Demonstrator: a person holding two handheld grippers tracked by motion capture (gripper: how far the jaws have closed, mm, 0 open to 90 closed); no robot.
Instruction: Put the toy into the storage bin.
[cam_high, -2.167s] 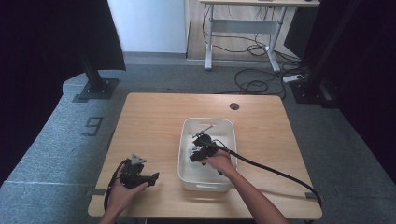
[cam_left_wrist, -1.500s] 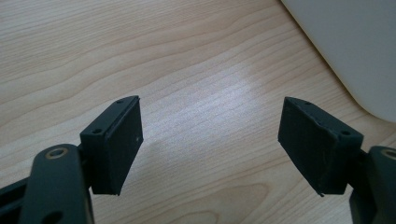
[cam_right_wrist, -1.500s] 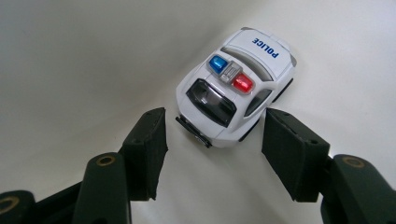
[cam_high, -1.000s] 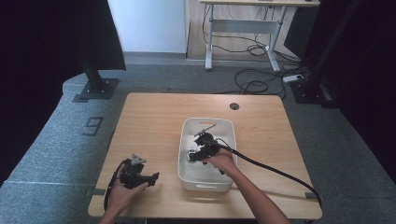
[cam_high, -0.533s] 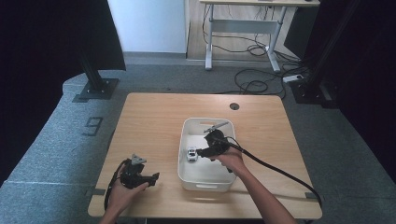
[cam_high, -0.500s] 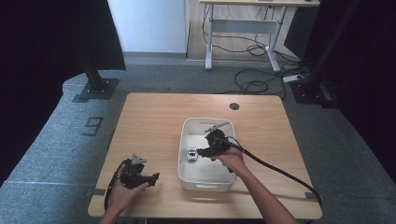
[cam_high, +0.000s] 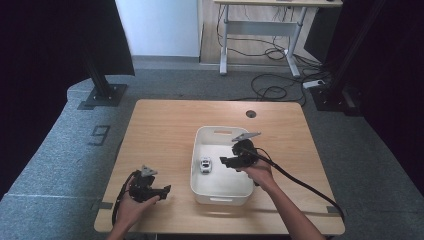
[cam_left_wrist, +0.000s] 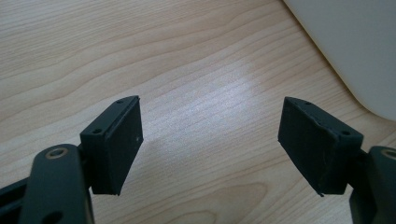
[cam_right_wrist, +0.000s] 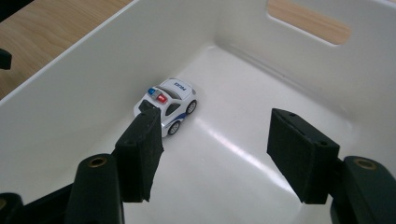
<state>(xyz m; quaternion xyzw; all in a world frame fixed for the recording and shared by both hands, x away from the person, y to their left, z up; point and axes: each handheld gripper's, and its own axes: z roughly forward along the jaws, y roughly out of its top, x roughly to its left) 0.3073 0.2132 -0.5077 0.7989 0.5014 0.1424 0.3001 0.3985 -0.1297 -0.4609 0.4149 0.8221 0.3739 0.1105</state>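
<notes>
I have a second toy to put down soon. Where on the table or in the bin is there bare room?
The far left of the table, beyond the left gripper, is bare wood. So is the strip right of the white bin. Inside the bin, the floor right of the toy police car is bare, though the right gripper hangs over it.

toy police car (cam_right_wrist: 169, 105): rear corner tucked behind the right gripper's near jaw, roof text too small to read
white bin (cam_left_wrist: 355, 51): just one corner, cut off at the frame's top right
person's forearms (cam_high: 295, 215): chopped off at the bottom edge
</notes>
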